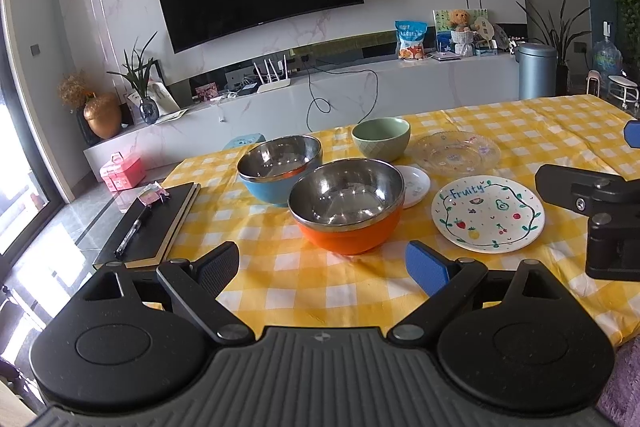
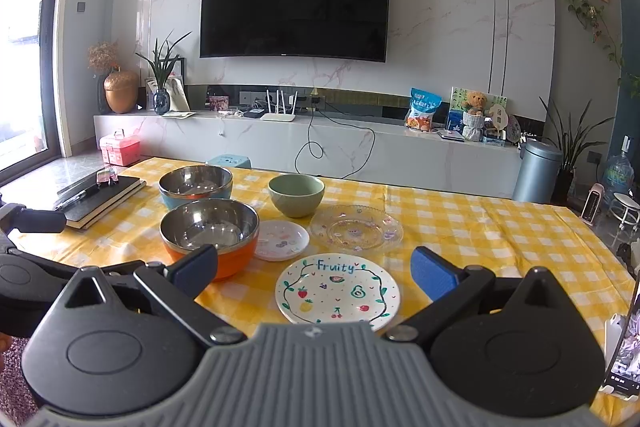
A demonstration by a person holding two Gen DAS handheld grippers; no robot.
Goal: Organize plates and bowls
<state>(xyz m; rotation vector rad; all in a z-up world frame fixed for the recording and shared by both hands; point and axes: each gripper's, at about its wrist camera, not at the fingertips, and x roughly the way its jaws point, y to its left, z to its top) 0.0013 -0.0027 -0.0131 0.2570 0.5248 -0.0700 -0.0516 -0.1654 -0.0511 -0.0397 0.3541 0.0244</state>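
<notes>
On the yellow checked tablecloth [image 1: 280, 279] stand an orange steel-lined bowl [image 1: 346, 205], a blue steel-lined bowl [image 1: 280, 167] behind it and a green bowl [image 1: 381, 139] further back. A small white plate [image 1: 416, 185], a clear glass plate [image 1: 456, 151] and a white "Fruity" plate [image 1: 488, 213] lie to the right. My left gripper [image 1: 324, 267] is open, just short of the orange bowl [image 2: 210, 233]. My right gripper [image 2: 316, 273] is open above the near side of the Fruity plate [image 2: 338, 291]. Neither holds anything.
A black notebook [image 1: 160, 219] with a pen lies at the table's left edge. Beyond the table are a TV cabinet [image 2: 320, 143], a pink box [image 2: 119, 147] on the floor and a grey bin [image 2: 536, 171]. A phone [image 2: 624, 351] stands at the right edge.
</notes>
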